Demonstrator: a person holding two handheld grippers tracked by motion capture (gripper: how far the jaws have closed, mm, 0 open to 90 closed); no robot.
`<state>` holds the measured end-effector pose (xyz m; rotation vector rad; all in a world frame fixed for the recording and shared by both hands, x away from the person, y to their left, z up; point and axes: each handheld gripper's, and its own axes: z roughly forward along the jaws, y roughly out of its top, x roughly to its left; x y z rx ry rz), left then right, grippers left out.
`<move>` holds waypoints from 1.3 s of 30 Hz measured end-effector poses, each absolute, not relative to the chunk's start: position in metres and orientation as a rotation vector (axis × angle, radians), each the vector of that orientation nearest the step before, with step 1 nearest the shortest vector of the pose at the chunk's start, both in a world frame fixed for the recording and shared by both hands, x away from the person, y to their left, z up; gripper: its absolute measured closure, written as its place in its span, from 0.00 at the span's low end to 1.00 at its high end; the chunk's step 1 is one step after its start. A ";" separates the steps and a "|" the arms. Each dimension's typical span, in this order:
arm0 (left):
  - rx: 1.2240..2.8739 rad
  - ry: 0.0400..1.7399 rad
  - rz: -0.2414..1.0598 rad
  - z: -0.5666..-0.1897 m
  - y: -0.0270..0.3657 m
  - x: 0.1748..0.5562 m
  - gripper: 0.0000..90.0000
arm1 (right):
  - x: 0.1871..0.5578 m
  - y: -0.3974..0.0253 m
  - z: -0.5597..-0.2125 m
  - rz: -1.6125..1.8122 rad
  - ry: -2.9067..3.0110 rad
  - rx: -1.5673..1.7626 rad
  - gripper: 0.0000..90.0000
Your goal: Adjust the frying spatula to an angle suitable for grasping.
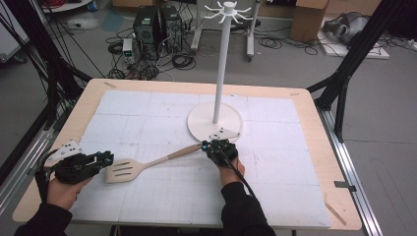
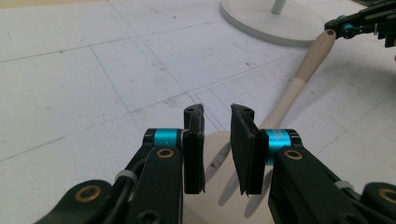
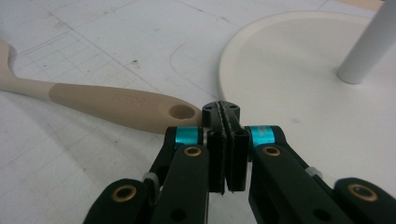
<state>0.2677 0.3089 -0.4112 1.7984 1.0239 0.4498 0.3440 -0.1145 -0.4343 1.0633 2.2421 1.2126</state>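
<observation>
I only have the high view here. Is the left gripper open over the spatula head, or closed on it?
Observer: Open. In the left gripper view the left gripper has a clear gap between its jaws, with the spatula head showing below them.
Operator: And the right one, is it holding the handle?
Observer: No. The right gripper view shows the right gripper shut on nothing, its tip just beside the handle end.
Operator: Anything to hang it by?
Observer: Yes, a hole goes through the handle end.
</observation>
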 end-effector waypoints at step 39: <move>1.735 1.058 0.471 -0.406 0.326 0.263 0.81 | 0.350 -0.079 -0.441 1.186 2.331 1.043 0.88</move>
